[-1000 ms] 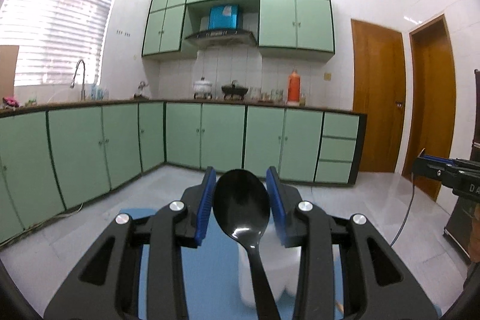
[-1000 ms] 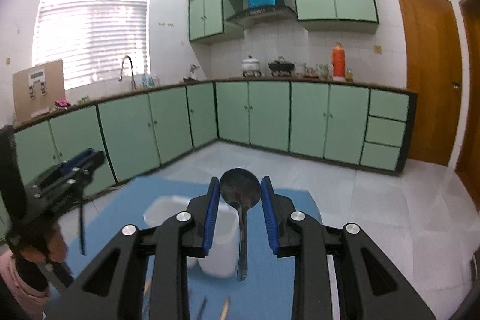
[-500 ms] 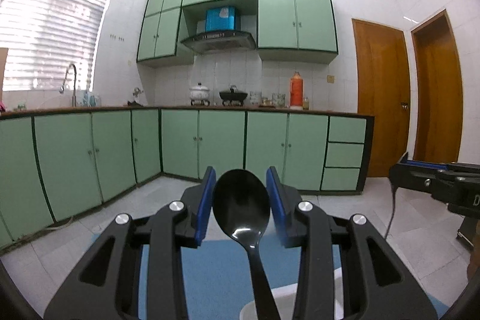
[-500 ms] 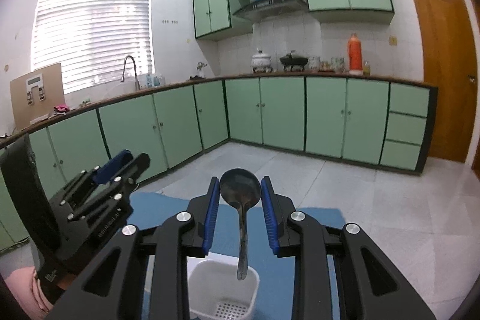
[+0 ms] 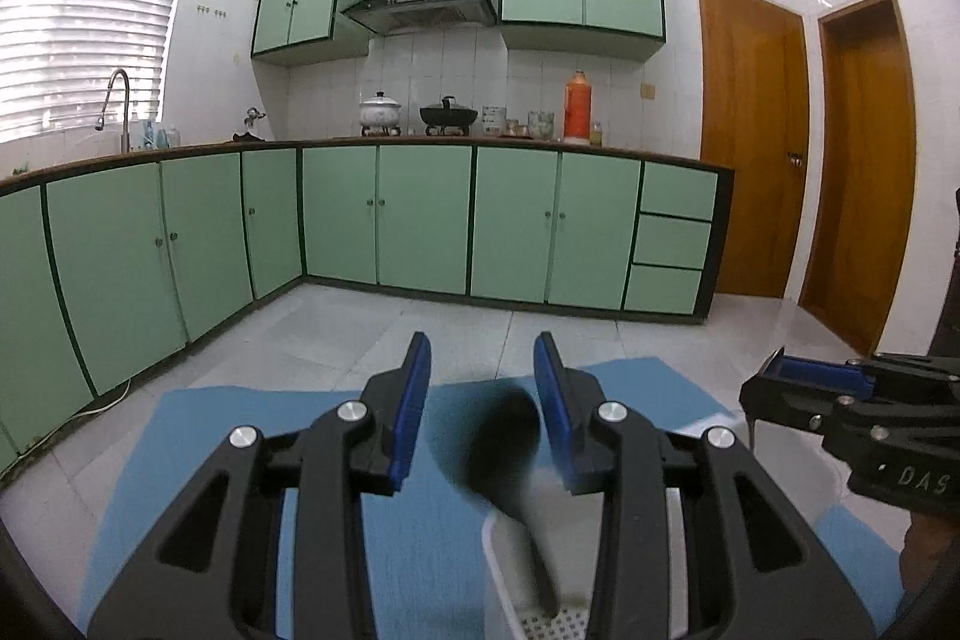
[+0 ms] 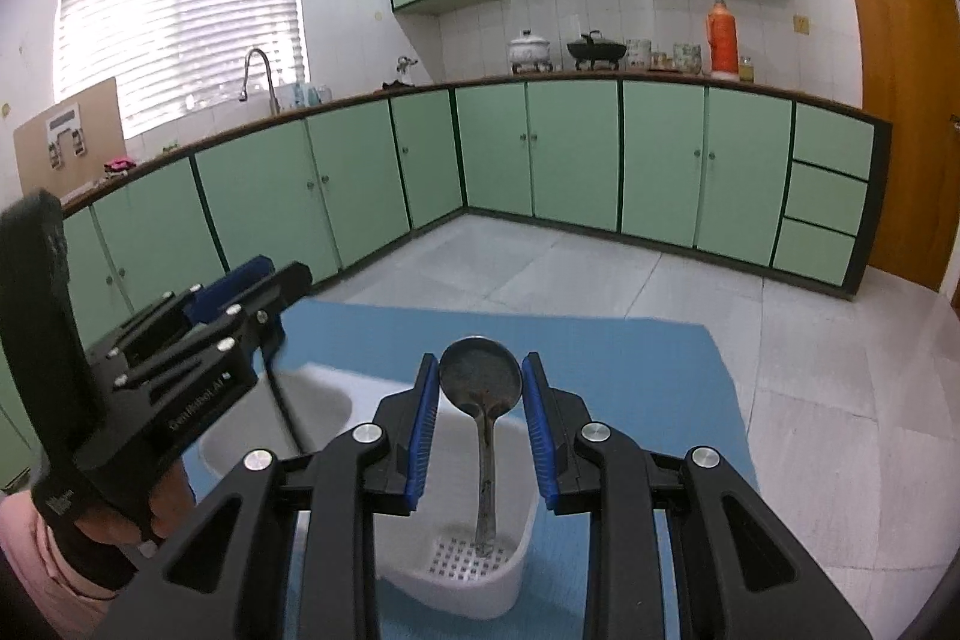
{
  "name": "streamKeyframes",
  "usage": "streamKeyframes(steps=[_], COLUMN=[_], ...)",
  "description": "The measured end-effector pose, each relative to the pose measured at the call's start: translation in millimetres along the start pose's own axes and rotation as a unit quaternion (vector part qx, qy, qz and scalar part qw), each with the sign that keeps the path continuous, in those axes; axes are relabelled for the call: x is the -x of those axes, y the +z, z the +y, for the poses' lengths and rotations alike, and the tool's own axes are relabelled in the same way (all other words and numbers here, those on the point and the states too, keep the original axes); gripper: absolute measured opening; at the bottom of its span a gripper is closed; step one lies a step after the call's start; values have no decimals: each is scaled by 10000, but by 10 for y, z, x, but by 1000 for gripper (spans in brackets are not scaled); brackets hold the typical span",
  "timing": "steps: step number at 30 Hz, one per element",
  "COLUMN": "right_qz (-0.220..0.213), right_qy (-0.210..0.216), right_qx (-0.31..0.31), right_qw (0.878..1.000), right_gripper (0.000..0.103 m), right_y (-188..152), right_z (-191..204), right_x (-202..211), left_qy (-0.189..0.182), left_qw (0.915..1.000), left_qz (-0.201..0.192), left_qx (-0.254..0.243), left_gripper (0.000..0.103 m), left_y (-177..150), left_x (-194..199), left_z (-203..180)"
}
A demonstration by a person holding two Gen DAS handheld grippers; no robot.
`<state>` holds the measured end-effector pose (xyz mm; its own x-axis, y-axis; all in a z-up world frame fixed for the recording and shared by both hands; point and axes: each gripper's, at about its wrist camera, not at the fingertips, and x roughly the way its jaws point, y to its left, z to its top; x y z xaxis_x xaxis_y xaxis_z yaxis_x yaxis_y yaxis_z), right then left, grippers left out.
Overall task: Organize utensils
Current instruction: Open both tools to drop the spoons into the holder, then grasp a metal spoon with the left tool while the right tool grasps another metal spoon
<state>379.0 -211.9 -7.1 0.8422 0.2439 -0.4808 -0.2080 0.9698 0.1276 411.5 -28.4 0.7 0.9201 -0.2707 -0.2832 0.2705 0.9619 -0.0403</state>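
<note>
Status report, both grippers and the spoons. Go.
Left gripper open, blurred black plastic spoon dropping into white perforated utensil holder. Right gripper shut on tarnished metal spoon, handle tip in holder. Nothing in the way.

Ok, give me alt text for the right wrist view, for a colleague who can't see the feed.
The right gripper holds a metal spoon by its bowl, handle hanging into a white perforated utensil holder on a blue mat. The left gripper hovers at left; green kitchen cabinets fill the background.
</note>
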Motion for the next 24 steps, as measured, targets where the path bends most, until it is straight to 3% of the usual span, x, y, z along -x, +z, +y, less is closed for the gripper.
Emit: streamKeyframes(steps=[3, 12, 20, 24], right_qz=[54, -87, 1, 114], right_qy=[1, -138, -322, -393], right_qx=[-39, -145, -231, -240], right_qw=[10000, 9998, 9992, 9989], right_gripper=[32, 58, 61, 61], right_y=[-61, -150, -428, -611], right_z=[-3, -36, -72, -64], right_x=[-6, 252, 588, 709], left_qy=[6, 54, 323, 498], left_qw=[9999, 9996, 9976, 9933], left_qz=[126, 247, 563, 1011], left_qx=[-41, 150, 219, 265], left_gripper=[54, 71, 80, 81], left_y=[-49, -46, -187, -403], left_x=[58, 499, 1023, 1205], left_z=[-2, 103, 149, 155])
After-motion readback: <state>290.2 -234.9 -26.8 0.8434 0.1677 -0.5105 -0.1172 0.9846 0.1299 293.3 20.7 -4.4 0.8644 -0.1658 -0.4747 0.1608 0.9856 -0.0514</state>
